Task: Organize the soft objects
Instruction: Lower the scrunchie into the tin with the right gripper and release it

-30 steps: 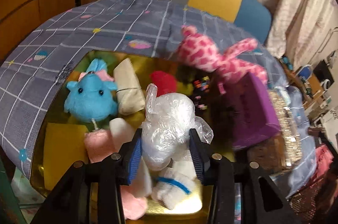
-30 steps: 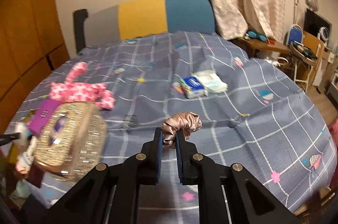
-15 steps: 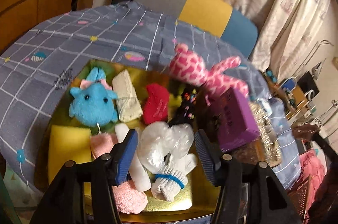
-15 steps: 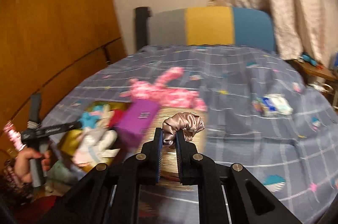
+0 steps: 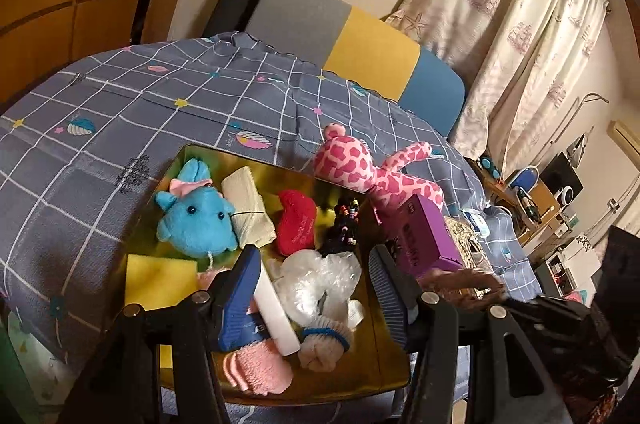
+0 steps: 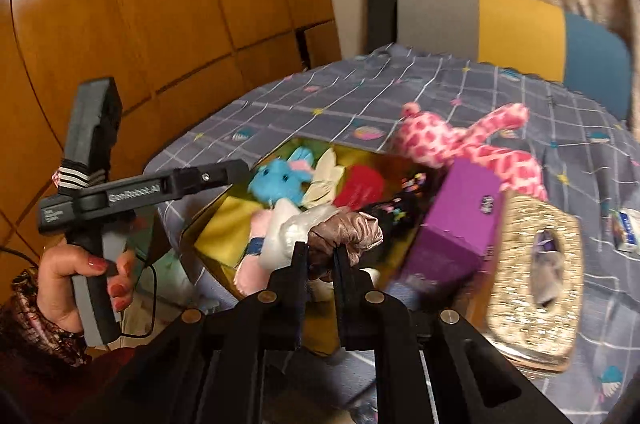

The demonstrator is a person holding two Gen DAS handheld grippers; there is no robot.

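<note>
My left gripper [image 5: 316, 288]: jaws spread wide, nothing between them; it hangs over the lower centre of its frame, above the tray.

My right gripper [image 6: 322, 260]: jaws nearly closed, pinching a brown satin scrunchie [image 6: 346, 234] that bulges above the fingertips at centre frame, in front of the tray's contents.

Gold tray [image 5: 376, 356]: sits on the blue-grey checked bedspread [image 5: 120, 104], centre of the left wrist view.

Tray contents, left wrist view:
- blue plush [image 5: 198, 218], left of centre;
- cream folded cloth [image 5: 248, 210], just beside it on the right;
- red plush [image 5: 298, 222], centre;
- yellow sponge [image 5: 158, 282], lower left;
- crumpled clear plastic bag [image 5: 320, 282], between my open jaws;
- white and blue sock [image 5: 324, 344], low centre;
- pink fluffy cloth [image 5: 256, 372], bottom, partly under my left finger.

Outside the tray:
- pink spotted plush [image 5: 368, 172] on the bedspread at the tray's far right corner;
- purple box [image 5: 424, 236] right of centre;
- glittery gold bag [image 6: 536, 280], right side of the right wrist view, blurred.
</note>
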